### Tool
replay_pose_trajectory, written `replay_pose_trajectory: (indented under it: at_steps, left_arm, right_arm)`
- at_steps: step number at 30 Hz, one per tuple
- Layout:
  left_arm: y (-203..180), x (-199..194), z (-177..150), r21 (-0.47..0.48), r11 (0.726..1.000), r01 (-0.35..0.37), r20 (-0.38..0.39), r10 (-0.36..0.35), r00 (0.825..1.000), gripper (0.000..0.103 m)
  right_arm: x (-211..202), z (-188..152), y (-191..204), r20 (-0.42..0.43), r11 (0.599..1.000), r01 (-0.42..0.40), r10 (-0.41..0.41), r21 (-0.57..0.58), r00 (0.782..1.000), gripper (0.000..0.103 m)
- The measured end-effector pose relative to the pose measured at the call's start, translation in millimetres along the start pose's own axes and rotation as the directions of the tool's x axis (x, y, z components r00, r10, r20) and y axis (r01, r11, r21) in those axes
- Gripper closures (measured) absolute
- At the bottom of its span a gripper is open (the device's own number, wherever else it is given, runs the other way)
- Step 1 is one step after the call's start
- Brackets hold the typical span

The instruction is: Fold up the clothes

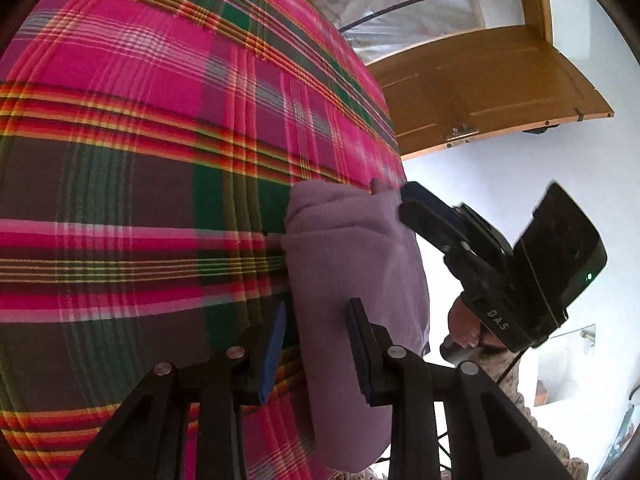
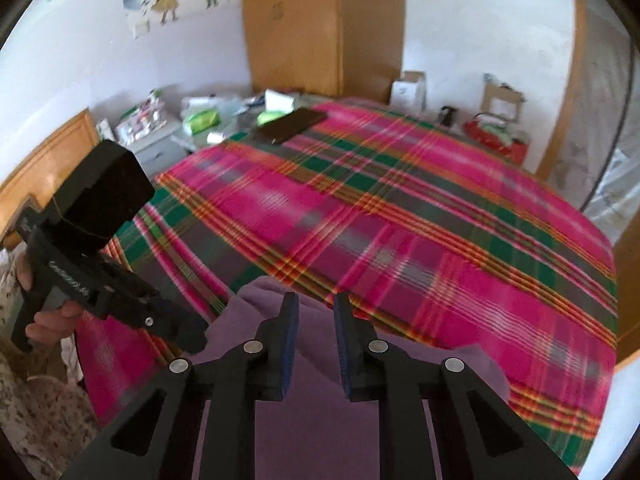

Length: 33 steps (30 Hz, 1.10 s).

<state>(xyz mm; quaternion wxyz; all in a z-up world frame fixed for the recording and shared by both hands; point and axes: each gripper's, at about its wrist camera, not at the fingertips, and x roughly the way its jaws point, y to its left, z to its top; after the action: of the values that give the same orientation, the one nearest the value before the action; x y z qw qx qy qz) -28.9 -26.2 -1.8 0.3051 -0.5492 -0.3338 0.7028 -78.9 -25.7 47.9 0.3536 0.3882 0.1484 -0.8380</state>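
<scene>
Blue pads of my left gripper (image 1: 316, 354) stand apart, straddling the near end of the purple garment (image 1: 352, 280) without visibly pressing; it reads open. Garment lies bunched at the near edge of the plaid bed (image 2: 400, 220). Right gripper (image 2: 314, 344) hovers over it, jaws narrowed with a gap, nothing pinched. My judgement: seat both pads on an edge or corner, not the bulk, before lifting. Far boxes (image 2: 408, 88) by the wall: contents too small to tell.
</scene>
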Motion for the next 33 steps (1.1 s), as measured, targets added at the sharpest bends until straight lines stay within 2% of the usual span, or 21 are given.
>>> replay_pose_trajectory:
  at_steps: [7, 12, 20, 23, 29, 33]
  left_arm:
    - [1, 0, -8, 0.038, 0.999, 0.034, -0.032, -0.032, 0.999, 0.072]
    - [5, 1, -9, 0.039, 0.997, 0.062, -0.043, -0.061, 0.997, 0.072]
    - [10, 8, -7, 0.037, 0.995, 0.093, -0.065, -0.090, 0.994, 0.072]
    - [11, 11, -6, 0.030, 0.994, 0.108, -0.069, -0.105, 0.992, 0.072]
    - [11, 9, 1, 0.036, 0.992, 0.120, -0.084, -0.117, 0.990, 0.072]
    - [10, 17, 6, 0.034, 0.991, 0.129, -0.095, -0.126, 0.988, 0.072]
  right_arm:
    - [25, 13, 19, -0.128, 0.983, -0.088, 0.067, -0.164, 0.989, 0.084]
    - [39, 21, 36, -0.236, 0.942, -0.110, 0.034, -0.316, 0.971, 0.084]
    - [56, 29, 49, -0.354, 0.890, -0.189, 0.033, -0.416, 0.935, 0.085]
    - [61, 31, 52, -0.384, 0.872, -0.205, 0.022, -0.445, 0.923, 0.085]
    - [60, 33, 60, -0.412, 0.846, -0.222, 0.003, -0.484, 0.911, 0.098]
    - [57, 38, 58, -0.372, 0.864, -0.183, -0.005, -0.468, 0.928, 0.101]
